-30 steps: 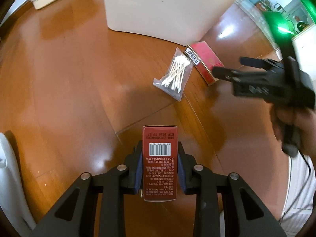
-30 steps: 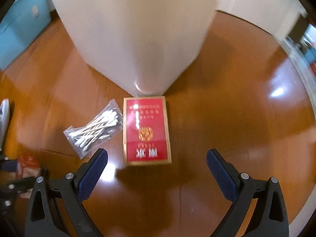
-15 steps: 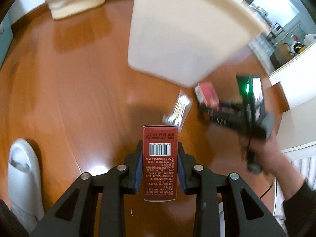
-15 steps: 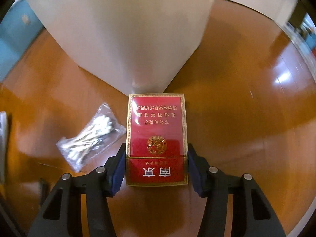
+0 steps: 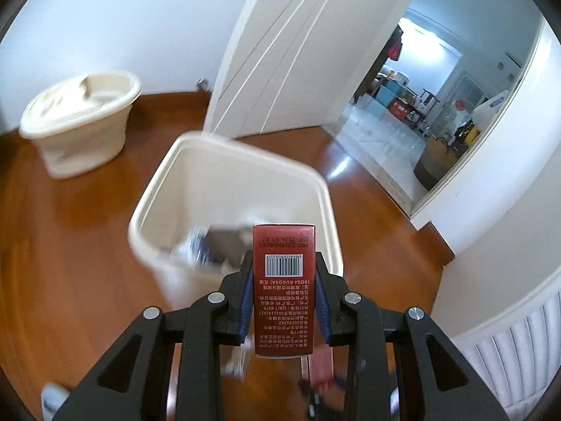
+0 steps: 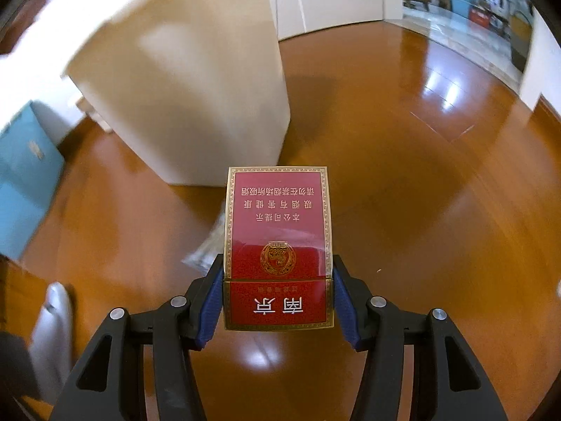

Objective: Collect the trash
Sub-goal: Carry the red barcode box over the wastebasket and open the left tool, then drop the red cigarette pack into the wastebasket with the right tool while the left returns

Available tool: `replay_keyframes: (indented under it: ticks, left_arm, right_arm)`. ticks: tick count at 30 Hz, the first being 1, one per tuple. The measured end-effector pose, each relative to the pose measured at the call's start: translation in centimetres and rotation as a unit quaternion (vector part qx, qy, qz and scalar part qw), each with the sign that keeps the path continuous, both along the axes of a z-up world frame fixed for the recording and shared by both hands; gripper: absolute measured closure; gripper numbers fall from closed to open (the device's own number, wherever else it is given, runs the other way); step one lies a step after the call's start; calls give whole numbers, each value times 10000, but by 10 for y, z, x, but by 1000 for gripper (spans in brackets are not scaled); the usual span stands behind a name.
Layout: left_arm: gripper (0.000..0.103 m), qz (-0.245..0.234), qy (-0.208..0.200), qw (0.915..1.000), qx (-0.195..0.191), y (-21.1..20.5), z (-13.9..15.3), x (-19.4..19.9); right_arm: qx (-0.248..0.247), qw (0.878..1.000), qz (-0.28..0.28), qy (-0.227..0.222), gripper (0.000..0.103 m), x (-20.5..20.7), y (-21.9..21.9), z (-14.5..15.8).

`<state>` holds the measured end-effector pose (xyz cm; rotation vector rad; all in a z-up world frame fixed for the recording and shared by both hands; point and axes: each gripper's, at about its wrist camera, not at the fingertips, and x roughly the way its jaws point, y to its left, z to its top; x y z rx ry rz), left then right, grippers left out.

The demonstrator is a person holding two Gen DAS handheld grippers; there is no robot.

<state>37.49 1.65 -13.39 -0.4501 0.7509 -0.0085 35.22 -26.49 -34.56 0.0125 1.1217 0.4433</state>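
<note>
My left gripper [image 5: 284, 294] is shut on a dark red box with a barcode [image 5: 283, 280] and holds it high, at the near rim of the open cream trash bin [image 5: 154, 203], which has blurred trash inside. My right gripper [image 6: 278, 298] is shut on a red cigarette pack [image 6: 278, 231] and holds it above the wooden floor, just in front of the bin's side [image 6: 196, 105]. A bag of cotton swabs [image 6: 207, 249] lies blurred on the floor behind the pack.
A second cream bin with a lid [image 5: 80, 122] stands at the back left by the wall. A white door [image 5: 280, 45] and an open doorway [image 5: 420, 105] are behind. A radiator [image 5: 519, 351] is at right. A blue box [image 6: 24, 175] is at left.
My left gripper has risen with the red box and now looks into the bin from above. My right gripper has closed on the cigarette pack and lifted it off the floor.
</note>
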Motion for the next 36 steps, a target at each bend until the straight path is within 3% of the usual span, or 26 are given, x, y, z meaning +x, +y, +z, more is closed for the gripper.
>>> replay_keyframes:
  ticks: [4,7,10,14,22,24,31,33,34,36]
  left_arm:
    - [75,-124,38,9983,572,-2,-15,59]
    - [74,-166,307,9969,703,0,-38,80]
    - [74,-79,463,9948,899,-1,-51,92]
    - [74,29,796,9929,884,3,-65,94]
    - [74,205,549,9944,882,19,-48,15]
    - [65,196,353,9926,1143,14,-44,-11]
    - [60,549,827,9926,707,14,-64,-66]
    - [42,643,1113,9901,566,13,-82,-80]
    - [25,620,1377,9869,568,10,-99,-88]
    - [20,486,1871,9793,608,3,-127,-97]
  right_arm:
    - [228,9996,-143,7,45,-8,2,1]
    - [262,9994,-220,50,45,-5,-10,2]
    - [326,9990,-306,94,45,0,-8,7]
    - [304,9990,-320,42,45,0,-3,18]
    - [419,9970,-520,-396,45,2,-4,58]
    - [452,9962,-549,-510,45,6,-5,70]
    - [484,9929,-637,-879,45,11,-3,108]
    - [586,9889,-714,-1160,45,17,-5,132]
    - [660,9870,-717,-1276,45,22,-5,144]
    - [802,9829,-609,-1539,45,31,1,173]
